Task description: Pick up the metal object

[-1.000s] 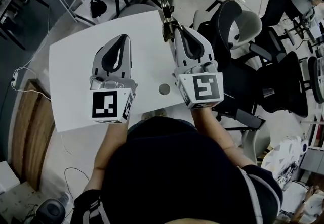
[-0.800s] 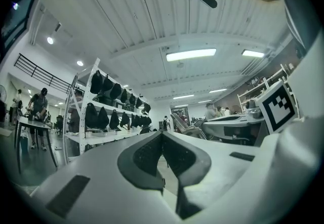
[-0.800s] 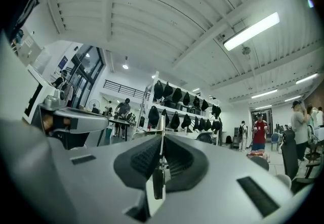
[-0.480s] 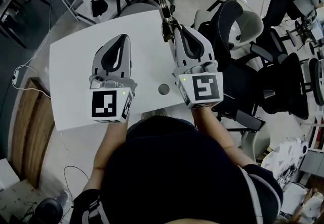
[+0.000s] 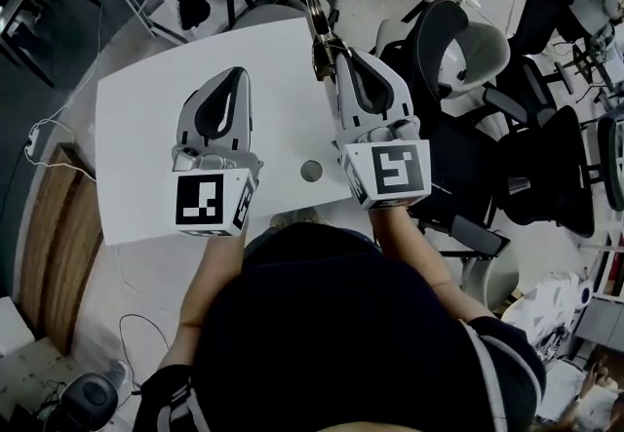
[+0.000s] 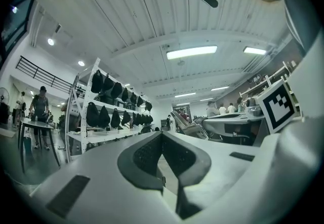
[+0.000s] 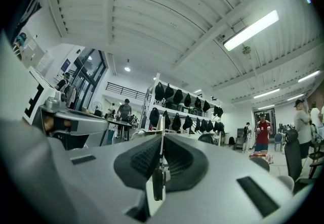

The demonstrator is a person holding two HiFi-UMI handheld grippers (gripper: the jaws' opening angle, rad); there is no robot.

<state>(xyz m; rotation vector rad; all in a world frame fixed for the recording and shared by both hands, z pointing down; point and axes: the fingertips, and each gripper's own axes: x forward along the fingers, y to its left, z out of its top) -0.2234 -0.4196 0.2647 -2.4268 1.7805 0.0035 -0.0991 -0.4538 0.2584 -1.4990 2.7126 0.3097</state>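
Wood-toned flooring [image 5: 44, 255] is seen at the far left of the head view, with a thin cable trailing across it. Next to it a white surface [image 5: 136, 128] is set, pale and rectangular, with its corners turned toward the viewer. Over the left half of that surface the left gripper [image 5: 237, 72] is held by a bare forearm; its marker cube is turned toward the camera, and its jaws are brought together at the tips, with nothing seen between the ribbed dark pads in the left gripper view. Between the two tools, near the front edge of the surface, a small grey round disc [image 5: 312, 170] is laid flat, apart from both. To its right the right gripper [image 5: 336, 55] is held over the right side of the surface, its jaws clamped on the metal object [image 5: 317, 16]. This is a slim, shiny piece that is pinched at its near end and projects past the fingertips, so that its far end is seen over the far edge of the surface in the head view. In the right gripper view the same piece is seen edge-on as a thin upright strip pressed between the pads. Whether any part of it touches the surface cannot be told. Further right, grey and black office chairs [image 5: 458, 40] are grouped beside the surface. At the bottom of the head view the dark top of the person's head [image 5: 331, 323] is seen.
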